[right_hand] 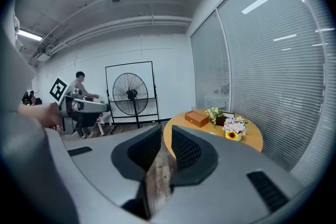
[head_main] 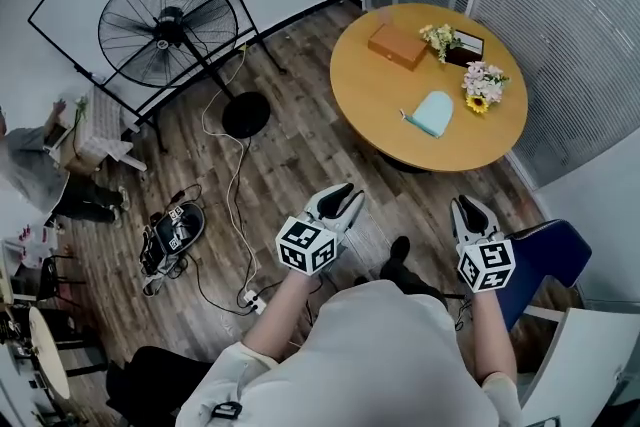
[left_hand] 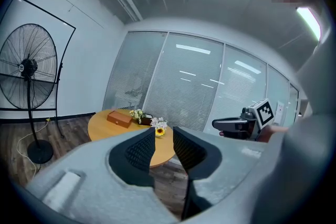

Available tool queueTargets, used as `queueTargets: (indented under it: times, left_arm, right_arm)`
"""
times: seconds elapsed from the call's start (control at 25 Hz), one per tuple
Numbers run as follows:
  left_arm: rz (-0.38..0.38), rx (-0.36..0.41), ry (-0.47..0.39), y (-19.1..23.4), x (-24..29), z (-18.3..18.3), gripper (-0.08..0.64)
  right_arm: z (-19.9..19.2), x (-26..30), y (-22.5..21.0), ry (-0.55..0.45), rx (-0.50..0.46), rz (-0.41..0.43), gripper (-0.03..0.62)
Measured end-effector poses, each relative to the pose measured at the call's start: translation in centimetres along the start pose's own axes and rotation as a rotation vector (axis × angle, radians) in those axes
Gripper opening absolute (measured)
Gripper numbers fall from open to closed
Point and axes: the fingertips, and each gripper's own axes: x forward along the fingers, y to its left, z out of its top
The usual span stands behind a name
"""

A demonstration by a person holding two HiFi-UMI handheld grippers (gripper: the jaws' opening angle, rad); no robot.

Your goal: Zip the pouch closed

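Note:
The light blue pouch (head_main: pixel 432 112) lies flat on the round wooden table (head_main: pixel 375 105), well ahead of me; its zip is too small to read. My left gripper (head_main: pixel 342 199) hangs over the floor short of the table, jaws drawn together to a thin slit with nothing between them (left_hand: pixel 164 131). My right gripper (head_main: pixel 468 209) is held beside it, also clear of the table, jaws close together and empty (right_hand: pixel 166 128). In the right gripper view a sliver of the pouch (right_hand: pixel 211 132) shows on the table. Neither gripper touches the pouch.
A brown wooden box (head_main: pixel 397 45) and flower arrangements (head_main: pixel 482 85) stand on the table's far side. A standing fan (head_main: pixel 168 30) and floor cables (head_main: pixel 237 185) are to the left. A blue chair (head_main: pixel 545 260) sits at my right. A person (head_main: pixel 30 165) sits at far left.

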Motion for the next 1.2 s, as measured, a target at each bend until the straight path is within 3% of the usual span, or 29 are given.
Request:
queueTargets:
  times: [0.64,1.2]
  left_arm:
    - [-0.008,0.041,0.043,3.0,13.2,3.3,0.103]
    - [0.051,0.023,0.071,4.1,20.9,3.8,0.103]
  right_arm:
    - [2.2,10.3,-10.2,0.029,0.006,0.077,0.054]
    - [2.8,15.5,-17.3,0.039,-0.002,0.135,0.054]
